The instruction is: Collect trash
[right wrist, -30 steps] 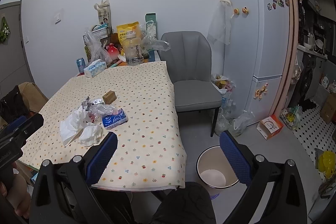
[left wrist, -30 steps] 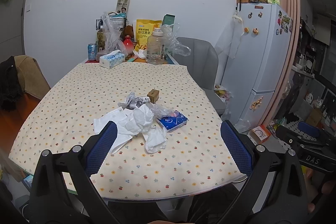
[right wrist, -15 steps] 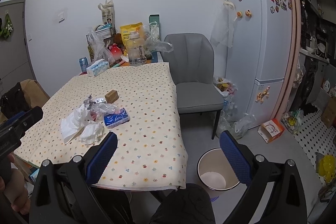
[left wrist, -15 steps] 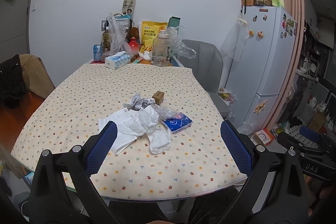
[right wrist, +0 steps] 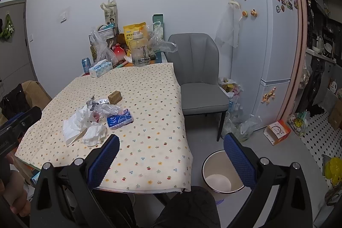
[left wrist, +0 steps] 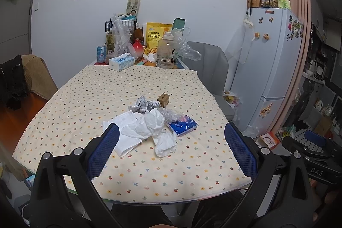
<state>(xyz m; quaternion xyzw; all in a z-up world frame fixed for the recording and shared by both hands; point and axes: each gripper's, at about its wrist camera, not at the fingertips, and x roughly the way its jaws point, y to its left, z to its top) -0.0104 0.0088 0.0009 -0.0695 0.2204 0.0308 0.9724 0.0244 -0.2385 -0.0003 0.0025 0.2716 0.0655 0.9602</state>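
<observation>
A trash pile lies mid-table: crumpled white tissues (left wrist: 149,125) (right wrist: 85,125), a blue tissue pack (left wrist: 182,125) (right wrist: 119,119), clear plastic wrap (left wrist: 171,114), crumpled foil (left wrist: 142,105) and a small brown box (left wrist: 163,99) (right wrist: 114,97). My left gripper (left wrist: 171,153) is open and empty, held over the table's near edge in front of the pile. My right gripper (right wrist: 171,160) is open and empty, off the table's right corner. A white trash bin (right wrist: 222,172) stands on the floor between the right gripper's fingers.
The table (left wrist: 85,99) has a flowered cloth. Its far end holds a tissue box (left wrist: 121,61), a large water jug (left wrist: 166,52), a snack bag, plastic bags and a can. A grey chair (right wrist: 198,87) and a fridge (right wrist: 265,52) stand to the right. Bags and boxes litter the floor.
Both grippers have risen and drawn back slightly, so the table sits lower in view. Both stay open and empty; the trash has not moved.
</observation>
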